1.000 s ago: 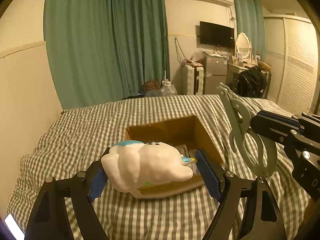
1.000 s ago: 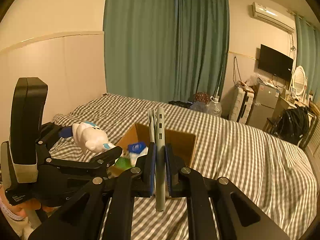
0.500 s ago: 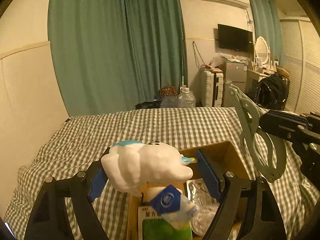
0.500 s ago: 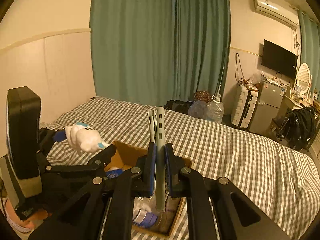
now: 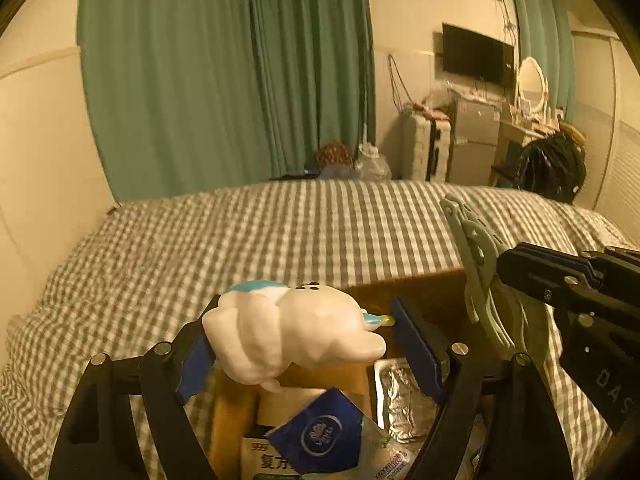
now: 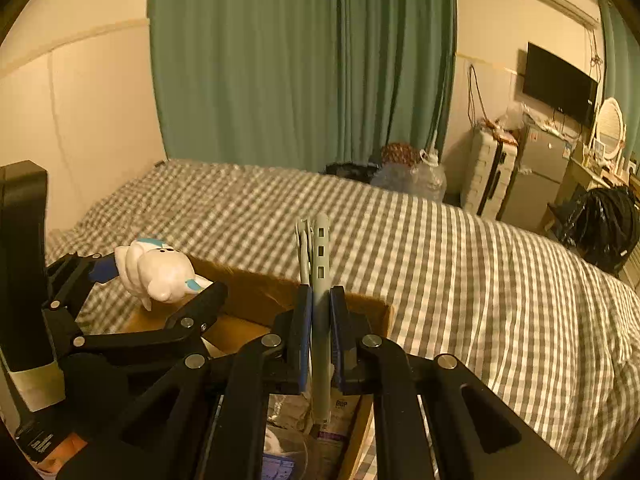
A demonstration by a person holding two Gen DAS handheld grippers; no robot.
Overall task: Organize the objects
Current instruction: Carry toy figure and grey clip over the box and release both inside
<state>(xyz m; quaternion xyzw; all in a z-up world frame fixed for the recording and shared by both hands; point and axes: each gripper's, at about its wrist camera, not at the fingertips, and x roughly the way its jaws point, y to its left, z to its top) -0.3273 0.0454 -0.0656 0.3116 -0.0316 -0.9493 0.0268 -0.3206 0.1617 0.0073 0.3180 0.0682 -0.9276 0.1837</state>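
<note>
My left gripper (image 5: 306, 340) is shut on a white toy figure with a blue cap (image 5: 296, 328), which lies sideways between the blue pads. It hangs over the near left part of an open cardboard box (image 5: 420, 292) on the bed. In the right wrist view the toy (image 6: 156, 272) sits at the left above the box wall (image 6: 256, 292). My right gripper (image 6: 320, 320) is shut on grey-green scissors (image 6: 320, 256) that stand upright over the box. The scissors (image 5: 476, 276) also show at the right of the left wrist view.
The box holds a blue sachet (image 5: 316, 432), a foil pack (image 5: 396, 396) and other packets. It rests on a grey checked bedspread (image 6: 460, 264). Green curtains (image 6: 304, 64) hang behind the bed. A white suitcase (image 6: 488, 172) and a black bag (image 6: 604, 224) stand at the right.
Both grippers have moved forward over the box, keeping hold of the toy and the scissors. The box's contents now lie right below them.
</note>
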